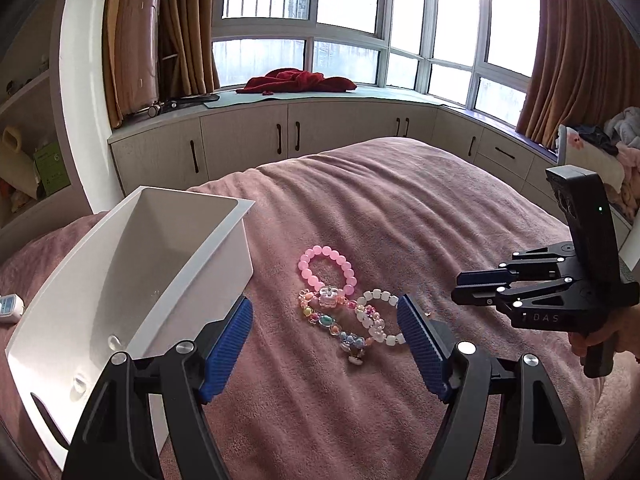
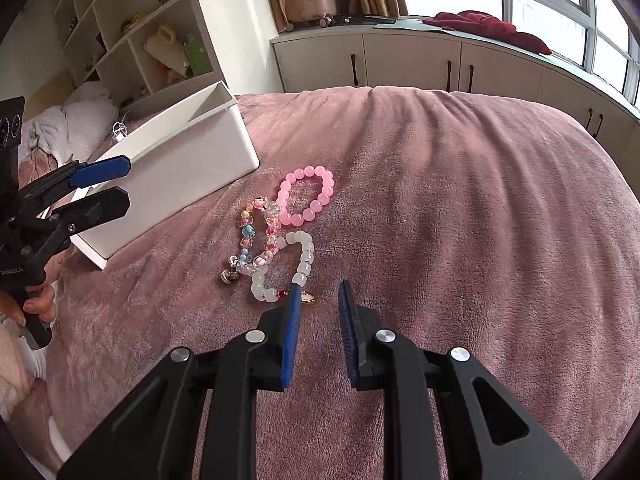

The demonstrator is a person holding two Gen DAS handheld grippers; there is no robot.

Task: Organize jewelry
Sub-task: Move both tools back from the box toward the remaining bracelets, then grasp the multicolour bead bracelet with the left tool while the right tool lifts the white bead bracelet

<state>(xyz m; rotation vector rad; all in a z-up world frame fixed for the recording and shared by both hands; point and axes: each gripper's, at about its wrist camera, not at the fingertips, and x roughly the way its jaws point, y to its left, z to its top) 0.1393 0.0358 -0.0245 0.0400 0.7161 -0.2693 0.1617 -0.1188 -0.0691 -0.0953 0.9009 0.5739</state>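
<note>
Now your three bracelets lie touching one another on the bed (image 2: 460, 200), near its middle: the pink bracelet (image 2: 306, 196), the multicolour bracelet (image 2: 256, 236) and the white bracelet (image 2: 288, 268), just beside the white box (image 2: 180, 172). Your left gripper (image 1: 325, 320) has its fingers wide apart; your right gripper (image 2: 319, 300) has them narrowly apart, holding nothing. Because the strands overlap, one pinch may drag a neighbour, or catch the soft blanket.

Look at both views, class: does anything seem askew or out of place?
Yes. The white box sits tilted on the soft bedspread, not level. Three bead bracelets lie in a touching heap beside it, none inside the box.
</note>
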